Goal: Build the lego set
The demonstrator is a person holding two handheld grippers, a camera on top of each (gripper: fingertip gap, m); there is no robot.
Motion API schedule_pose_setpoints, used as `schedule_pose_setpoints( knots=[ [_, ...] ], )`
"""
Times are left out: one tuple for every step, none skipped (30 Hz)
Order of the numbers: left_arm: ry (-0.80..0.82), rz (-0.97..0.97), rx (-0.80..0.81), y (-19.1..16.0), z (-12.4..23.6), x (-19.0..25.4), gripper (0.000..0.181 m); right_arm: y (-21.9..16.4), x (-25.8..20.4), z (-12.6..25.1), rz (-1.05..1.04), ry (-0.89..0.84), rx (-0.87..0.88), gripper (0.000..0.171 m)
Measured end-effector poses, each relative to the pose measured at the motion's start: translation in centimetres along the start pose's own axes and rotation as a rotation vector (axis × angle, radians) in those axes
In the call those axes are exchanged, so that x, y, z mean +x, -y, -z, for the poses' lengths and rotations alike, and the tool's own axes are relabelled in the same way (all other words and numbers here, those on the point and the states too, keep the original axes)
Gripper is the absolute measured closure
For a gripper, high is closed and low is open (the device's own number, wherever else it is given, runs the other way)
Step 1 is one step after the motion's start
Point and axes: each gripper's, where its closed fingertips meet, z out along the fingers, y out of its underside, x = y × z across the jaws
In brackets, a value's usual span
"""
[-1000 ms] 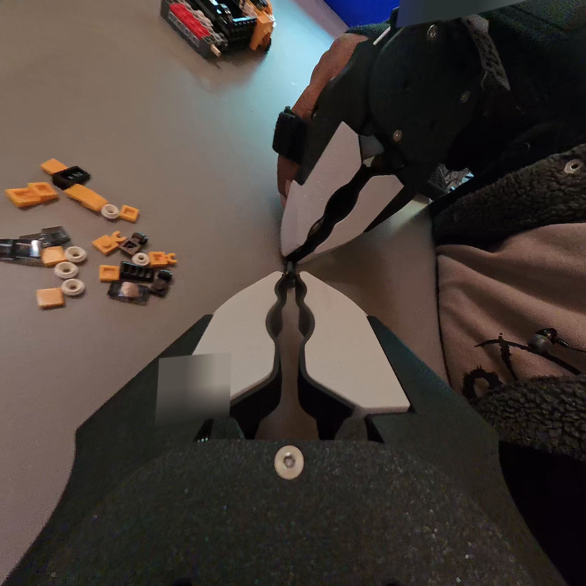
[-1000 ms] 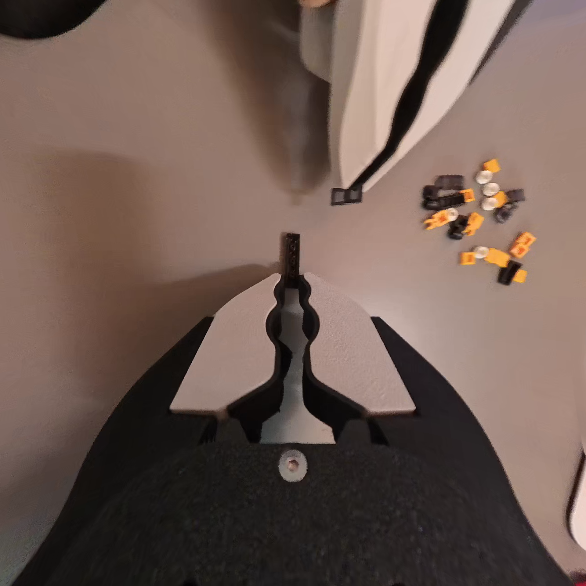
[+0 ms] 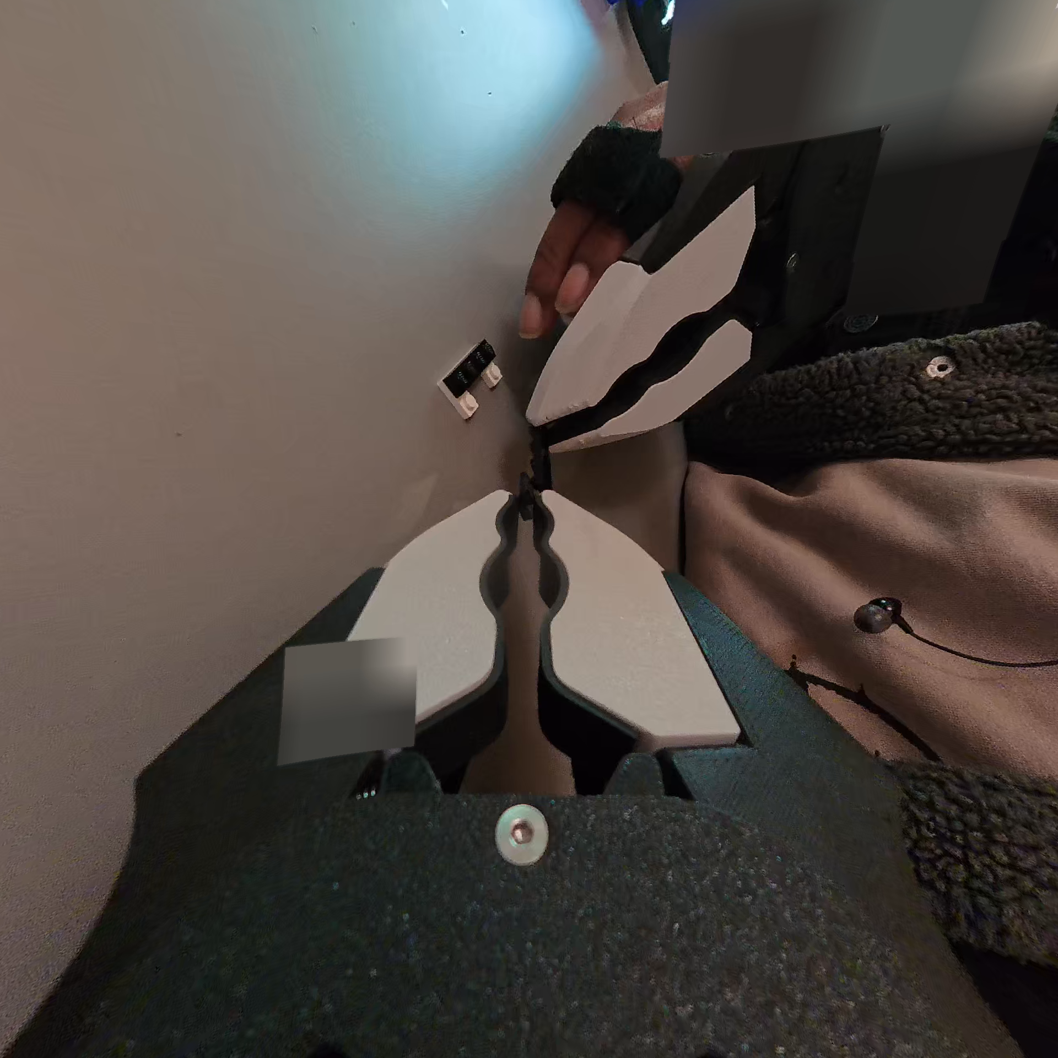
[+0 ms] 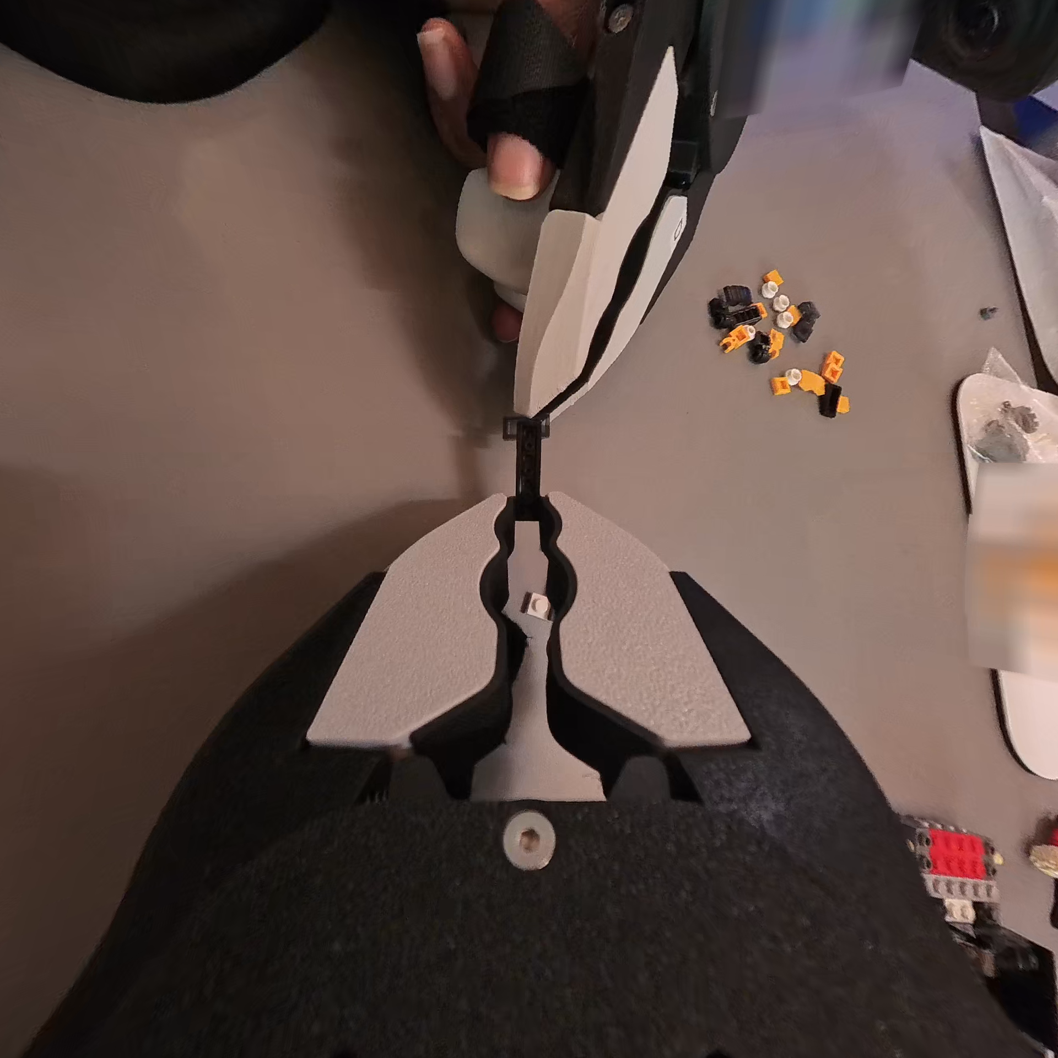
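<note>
Right gripper [image 4: 528,504] pinches long black strip [image 4: 528,464]; left gripper [image 3: 525,499] clamps small black plate [image 4: 525,427] onto strip's far end, tip-to-tip for joining.

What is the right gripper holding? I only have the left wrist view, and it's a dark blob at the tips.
Observer: A thin black bar with a row of holes, sticking forward out of the right gripper.
Operator: And the left one?
Observer: The left gripper pinches a small dark flat piece, lying crosswise at the bar's far end. I can't tell if they are joined.
Operator: Where are the spare parts?
Observer: A loose pile of orange, black and white pieces lies on the table, beyond the left gripper on the picture's right.
</note>
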Motion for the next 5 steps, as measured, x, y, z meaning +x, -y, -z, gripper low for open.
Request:
schedule_pose_setpoints(
  knots=[
    [0.0, 0.004, 0.0, 0.0, -0.01, -0.03, 0.177, 0.1, 0.06, -0.12, 0.003, -0.005, 0.001, 0.163],
    [0.001, 0.008, -0.001, 0.01, -0.02, -0.06, 0.177, 0.19, 0.06, -0.23, 0.004, -0.007, 0.003, 0.163],
    [0.001, 0.011, -0.001, 0.03, -0.03, -0.09, 0.177, 0.28, 0.01, -0.29, 0.003, -0.005, 0.006, 0.163],
    [0.001, 0.015, 0.0, 0.05, -0.03, -0.1, 0.177, 0.33, 0.04, -0.34, 0.004, -0.008, 0.005, 0.163],
    [0.0, 0.018, 0.0, 0.06, -0.04, -0.11, 0.177, 0.42, 0.09, -0.4, 0.006, -0.014, 0.006, 0.163]
  ],
)
